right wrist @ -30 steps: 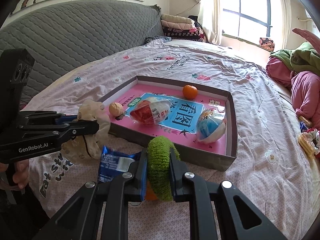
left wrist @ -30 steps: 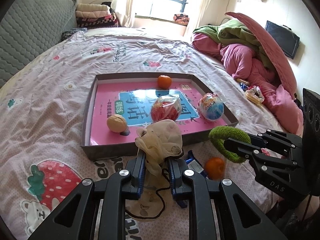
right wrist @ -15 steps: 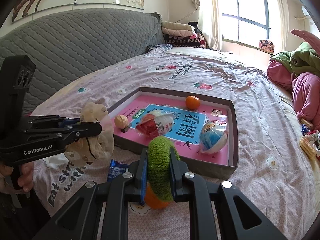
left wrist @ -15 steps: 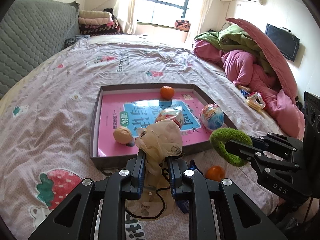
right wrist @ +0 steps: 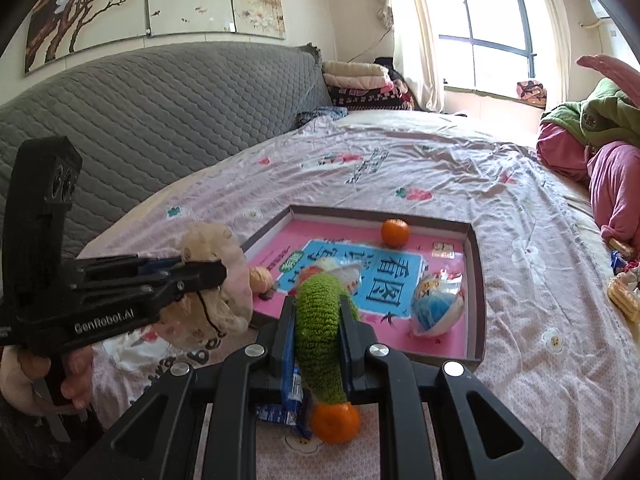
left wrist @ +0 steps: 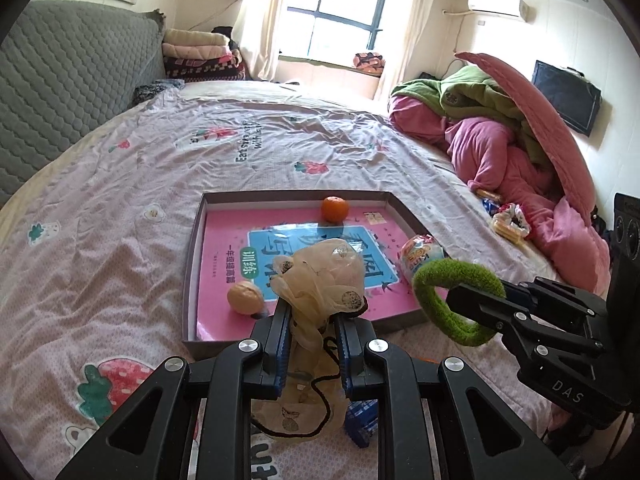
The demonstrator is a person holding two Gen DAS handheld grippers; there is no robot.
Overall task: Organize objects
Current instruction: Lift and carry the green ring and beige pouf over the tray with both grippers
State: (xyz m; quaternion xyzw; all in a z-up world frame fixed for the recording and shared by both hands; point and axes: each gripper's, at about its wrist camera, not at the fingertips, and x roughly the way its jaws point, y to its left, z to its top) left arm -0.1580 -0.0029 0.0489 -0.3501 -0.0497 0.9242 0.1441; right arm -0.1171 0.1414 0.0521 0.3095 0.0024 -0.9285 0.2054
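Observation:
My left gripper (left wrist: 311,312) is shut on a beige drawstring cloth pouch (left wrist: 324,276), held above the bed in front of the shallow grey box (left wrist: 192,240); it also shows in the right wrist view (right wrist: 208,296). My right gripper (right wrist: 318,312) is shut on a green fuzzy ring (right wrist: 320,328), seen from the left wrist view too (left wrist: 452,300). The box holds an orange (left wrist: 335,209), a walnut (left wrist: 245,298), a blue-white toy ball (right wrist: 438,312) and a red-white ball (right wrist: 340,272) partly hidden behind the ring.
A second orange (right wrist: 335,422) and a blue snack packet (right wrist: 294,396) lie on the bedsheet below the right gripper. Pink and green bedding (left wrist: 500,140) is piled at right, with snack packets (left wrist: 508,222) beside it. A grey headboard (right wrist: 160,112) stands at left.
Both grippers have risen and drawn back from the box with their objects still held. The box and its contents look smaller and farther away.

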